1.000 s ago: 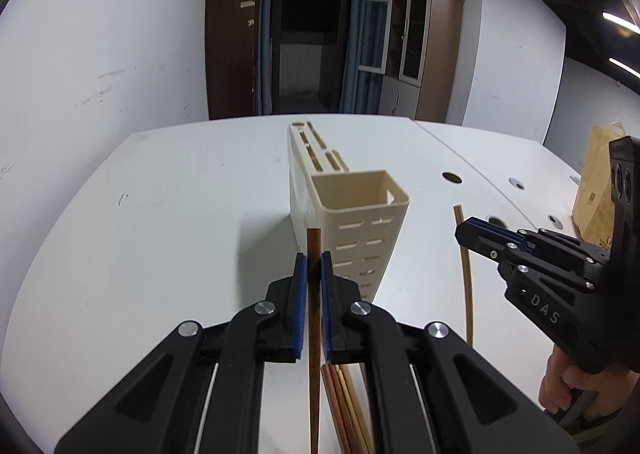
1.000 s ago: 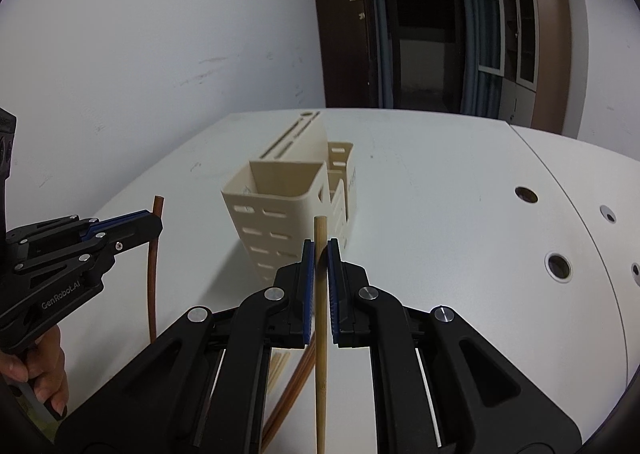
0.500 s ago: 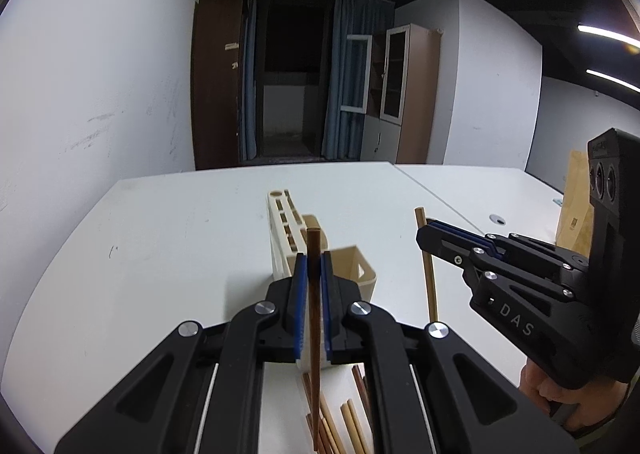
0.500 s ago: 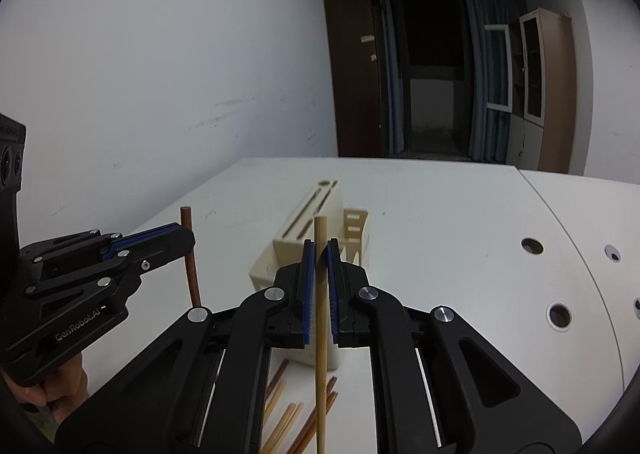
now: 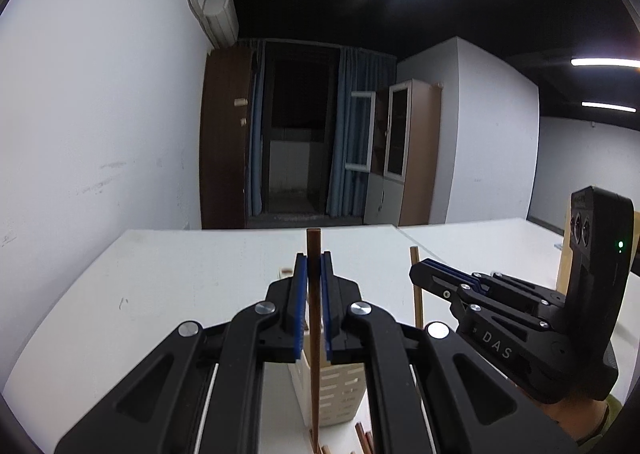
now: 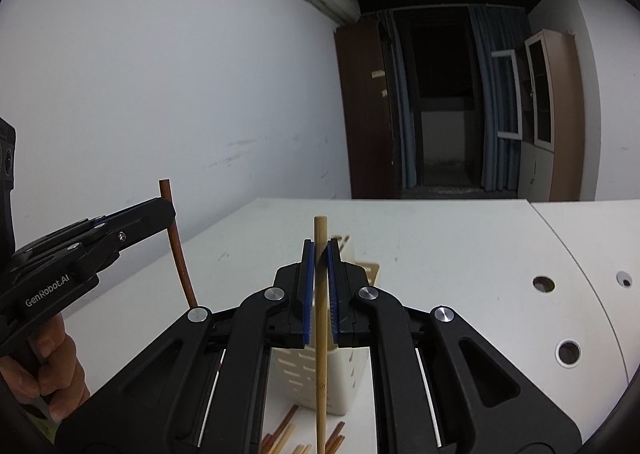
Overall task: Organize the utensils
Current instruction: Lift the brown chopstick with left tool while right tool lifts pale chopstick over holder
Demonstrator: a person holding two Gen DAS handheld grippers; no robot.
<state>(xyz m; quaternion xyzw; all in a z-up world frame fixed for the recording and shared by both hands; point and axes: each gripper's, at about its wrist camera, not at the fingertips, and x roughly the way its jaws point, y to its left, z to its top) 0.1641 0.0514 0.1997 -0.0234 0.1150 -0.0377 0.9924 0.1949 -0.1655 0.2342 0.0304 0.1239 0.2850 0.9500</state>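
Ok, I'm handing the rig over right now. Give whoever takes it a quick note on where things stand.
Left gripper: shut on the dark brown chopstick, held upright.
Right gripper: shut on the light bamboo chopstick, also upright.
Both are raised above the cream utensil holder on the white table.
Done: one chopstick picked per gripper.
Left: drop both into the holder, then clear the loose chopsticks at its base.

readable text, two items: "das" in white letters on the black side of the right hand-held gripper (image 5: 418, 274), left wrist view; "genrobot.ai" in white on the black body of the left hand-held gripper (image 6: 170, 210), right wrist view.
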